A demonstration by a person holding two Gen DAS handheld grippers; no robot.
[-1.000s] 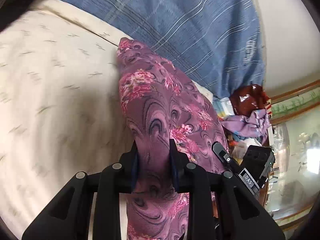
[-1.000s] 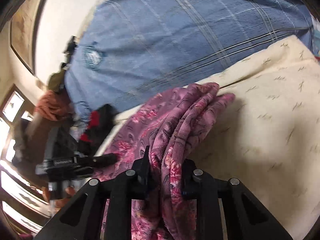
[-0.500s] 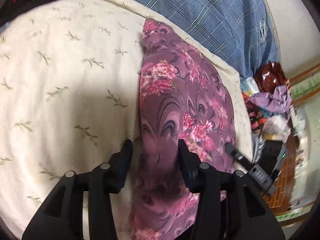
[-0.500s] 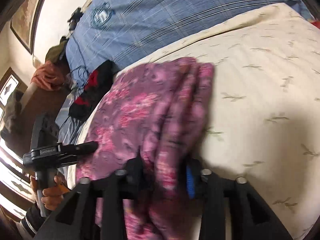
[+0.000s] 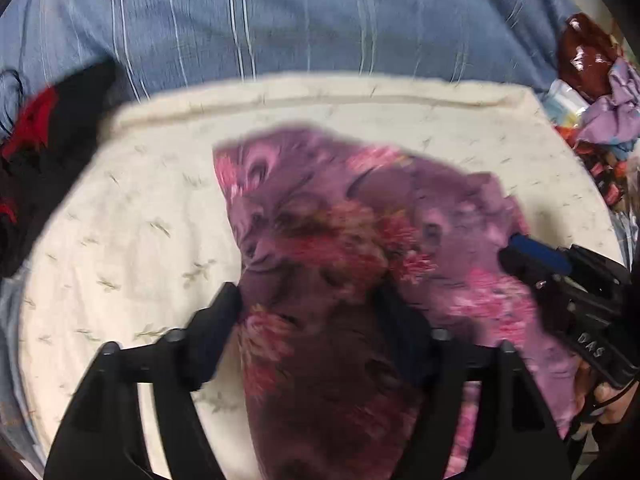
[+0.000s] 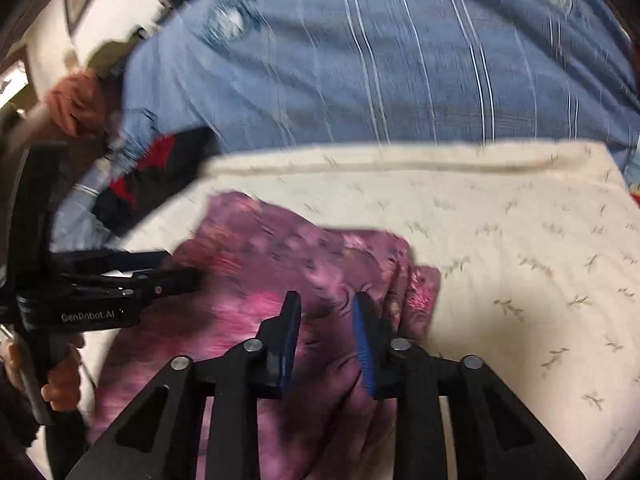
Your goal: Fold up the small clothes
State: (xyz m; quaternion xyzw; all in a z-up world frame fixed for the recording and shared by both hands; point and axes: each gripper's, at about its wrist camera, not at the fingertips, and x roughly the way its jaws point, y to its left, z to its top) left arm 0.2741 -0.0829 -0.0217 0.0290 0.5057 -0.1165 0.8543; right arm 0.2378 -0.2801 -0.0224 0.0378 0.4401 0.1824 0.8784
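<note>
A purple garment with pink flowers (image 5: pixel 340 240) lies folded on a cream cloth with small leaf prints (image 5: pixel 132 248). My left gripper (image 5: pixel 310 300) is open, its fingers spread wide over the garment's near end. In the right wrist view the garment (image 6: pixel 280 272) lies under my right gripper (image 6: pixel 326 308), which is open with blue pads on either side of a bunched edge. Each gripper shows in the other's view: the right one (image 5: pixel 560 280) and the left one (image 6: pixel 112 280). Both views are blurred.
A blue striped sheet (image 5: pixel 280 12) covers the bed behind the cream cloth. A black and red garment (image 5: pixel 44 140) lies at the left. A pile of clothes and a dark red bag (image 5: pixel 588 60) sit at the right edge.
Both grippers have opened and let go of the garment, which now lies on the cream cloth. Both grippers have pulled back and turned toward it.
</note>
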